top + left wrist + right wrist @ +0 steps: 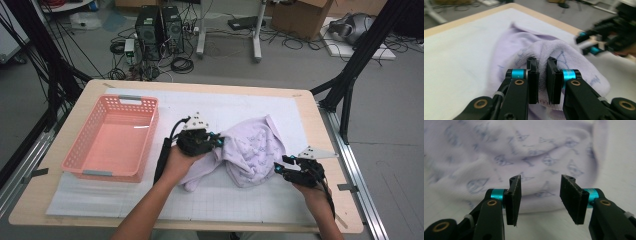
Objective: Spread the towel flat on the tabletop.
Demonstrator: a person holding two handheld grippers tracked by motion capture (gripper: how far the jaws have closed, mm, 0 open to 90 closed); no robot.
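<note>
A pale lilac towel with a faint blue print lies bunched on the white mat, right of the middle. My left gripper meets the towel's left side from the left, above a tail of cloth. In the left gripper view its jaws pinch a raised fold of the towel between the pads. My right gripper sits at the towel's lower right edge. In the right gripper view it stands open, with the towel just beyond the pads and nothing between them. The right gripper also appears, blurred, in the left gripper view.
An empty pink plastic basket stands on the left part of the mat. The white gridded mat covers most of the wooden table. Cables, computer towers and boxes lie on the floor beyond the far edge.
</note>
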